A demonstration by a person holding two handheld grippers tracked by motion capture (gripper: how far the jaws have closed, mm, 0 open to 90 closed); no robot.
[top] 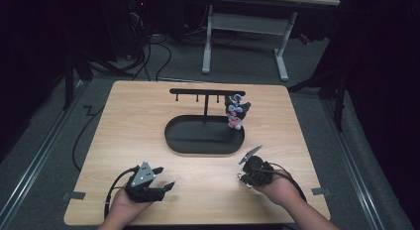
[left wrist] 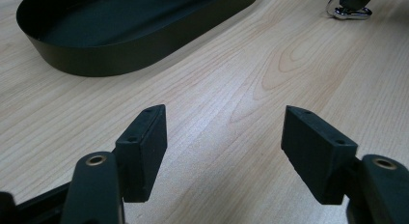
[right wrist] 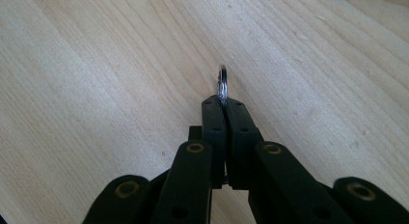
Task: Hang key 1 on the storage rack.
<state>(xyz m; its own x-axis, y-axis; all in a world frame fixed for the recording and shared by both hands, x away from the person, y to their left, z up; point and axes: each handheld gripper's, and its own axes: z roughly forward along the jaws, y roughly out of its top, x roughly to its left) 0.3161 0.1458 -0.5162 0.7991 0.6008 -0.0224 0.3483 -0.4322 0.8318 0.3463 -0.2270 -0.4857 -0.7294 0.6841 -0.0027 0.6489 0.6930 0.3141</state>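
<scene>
My right gripper (right wrist: 224, 102) pinches a metal ring (right wrist: 222, 81) — left gripper (left wrist: 224, 151) gapes wide, empty, over the table (left wrist: 251, 89).

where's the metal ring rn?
The metal ring is pinched in the right gripper, low over the table, near the black tray.

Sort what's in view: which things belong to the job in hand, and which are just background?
Likely in the job: metal ring pinched in right gripper; hook stand with tray base; plush charm; open left gripper.
Background: table; far desk; floor cables.
</scene>
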